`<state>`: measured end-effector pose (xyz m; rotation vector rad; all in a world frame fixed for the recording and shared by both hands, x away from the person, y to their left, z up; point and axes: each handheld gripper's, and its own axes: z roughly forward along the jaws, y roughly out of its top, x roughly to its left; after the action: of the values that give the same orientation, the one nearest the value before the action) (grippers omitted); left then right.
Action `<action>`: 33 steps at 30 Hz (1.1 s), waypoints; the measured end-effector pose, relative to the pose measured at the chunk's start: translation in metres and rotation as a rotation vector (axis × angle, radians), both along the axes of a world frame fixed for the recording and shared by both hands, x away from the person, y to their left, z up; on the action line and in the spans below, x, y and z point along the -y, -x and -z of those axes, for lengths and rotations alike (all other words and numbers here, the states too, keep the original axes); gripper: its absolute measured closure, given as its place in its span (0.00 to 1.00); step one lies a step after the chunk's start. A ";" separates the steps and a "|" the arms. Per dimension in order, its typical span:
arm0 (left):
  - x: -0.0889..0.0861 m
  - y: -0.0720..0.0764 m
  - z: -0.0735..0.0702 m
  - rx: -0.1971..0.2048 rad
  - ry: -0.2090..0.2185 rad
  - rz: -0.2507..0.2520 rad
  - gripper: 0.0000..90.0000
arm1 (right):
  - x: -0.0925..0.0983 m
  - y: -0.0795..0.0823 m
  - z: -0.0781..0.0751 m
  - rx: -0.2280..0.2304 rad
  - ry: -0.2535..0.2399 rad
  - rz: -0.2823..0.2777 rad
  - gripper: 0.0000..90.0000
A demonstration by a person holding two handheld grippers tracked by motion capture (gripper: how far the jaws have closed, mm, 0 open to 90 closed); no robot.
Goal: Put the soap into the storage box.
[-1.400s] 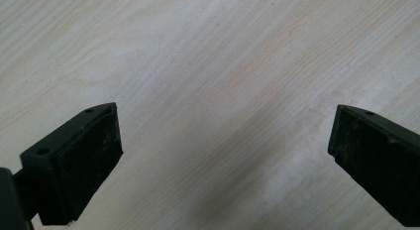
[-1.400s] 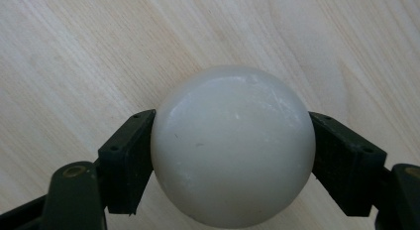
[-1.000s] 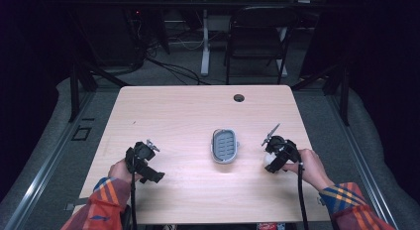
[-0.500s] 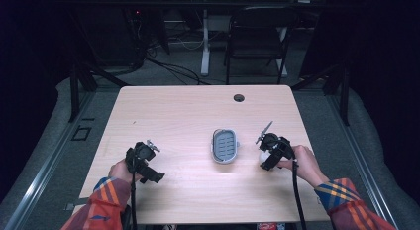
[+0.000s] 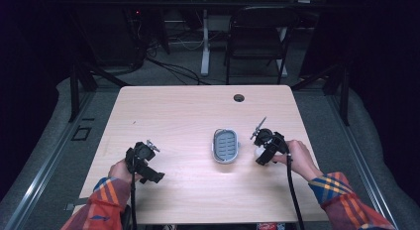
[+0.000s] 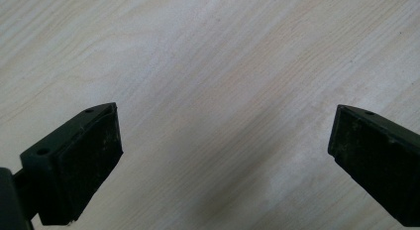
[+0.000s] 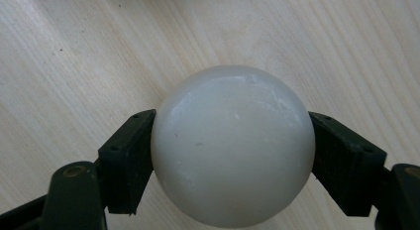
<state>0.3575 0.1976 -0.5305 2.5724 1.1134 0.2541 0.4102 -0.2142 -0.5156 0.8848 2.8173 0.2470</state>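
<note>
Right gripper (image 7: 233, 150) clamps white ball (image 7: 233, 145) just right of grey dish (image 5: 225, 145). Left gripper (image 6: 225, 155) jaws wide over bare table (image 5: 178, 111).

Left gripper (image 6: 218, 155) spread wide near the table's front-left corner; right gripper (image 7: 233, 150) clamped (both hand-held).

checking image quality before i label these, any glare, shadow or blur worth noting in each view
High view: table evenly lit, surroundings very dark. Left gripper view: soft dark shadow on the wood between the open jaws, grain sharp. Right gripper view: mild sheen on the white ball, jaw bases slightly soft.
</note>
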 end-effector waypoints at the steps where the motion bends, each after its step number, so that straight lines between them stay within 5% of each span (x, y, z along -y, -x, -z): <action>1: 0.000 0.000 0.000 0.000 0.000 0.000 0.00 | -0.001 -0.001 0.000 -0.001 -0.006 -0.001 0.26; 33: 0.000 0.000 0.000 0.000 0.003 0.004 0.00 | -0.017 -0.030 -0.019 0.045 -0.033 0.011 0.26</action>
<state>0.3573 0.1974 -0.5302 2.5718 1.1079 0.2516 0.4399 -0.1969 -0.4963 0.8896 2.7739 0.3086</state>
